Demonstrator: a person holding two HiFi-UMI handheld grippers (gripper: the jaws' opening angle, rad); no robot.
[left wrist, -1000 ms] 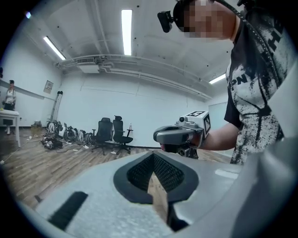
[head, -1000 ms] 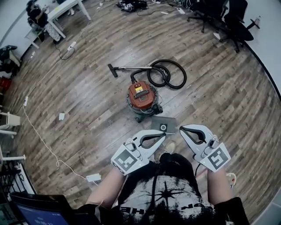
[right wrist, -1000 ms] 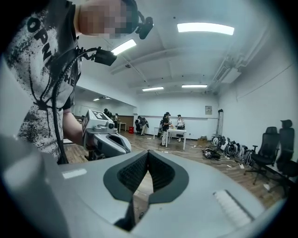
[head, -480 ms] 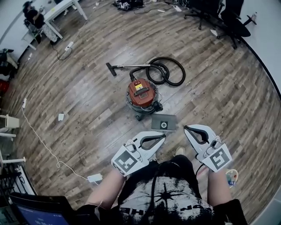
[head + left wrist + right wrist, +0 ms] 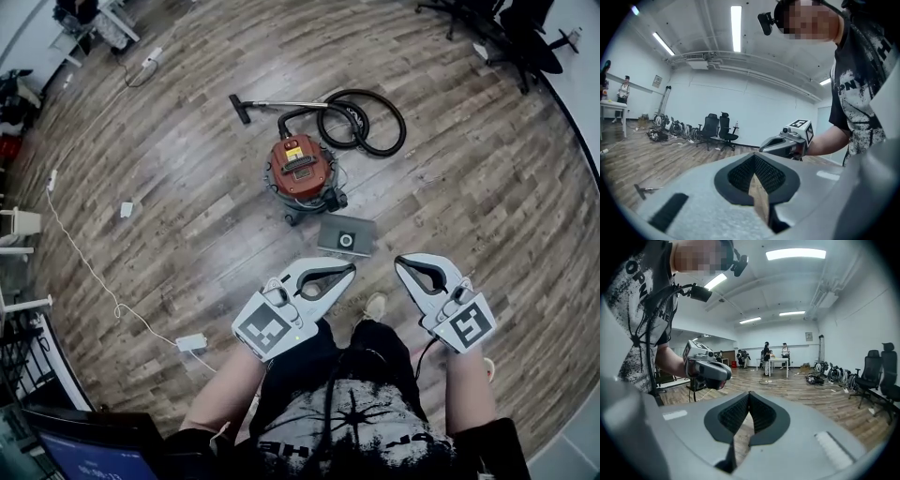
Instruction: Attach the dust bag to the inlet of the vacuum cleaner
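wood-plank flooring is carrying the red vacuum cleaner (image 5: 302,176), hose (image 5: 367,127) coiled behind it, with the flat grey dust bag (image 5: 346,236) lying just beside it, seemingly laid out for pickup. left gripper (image 5: 350,270) and right gripper (image 5: 401,262) are hovering short of it, both clenched and empty. the vacuum's yellow label (image 5: 294,153) is proving unreadable.

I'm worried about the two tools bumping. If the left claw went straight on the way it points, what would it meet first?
Probably the right claw: its closed tip sits almost dead ahead of the left claw. Depth is unclear, so it might slip past, with only wooden floor beyond.
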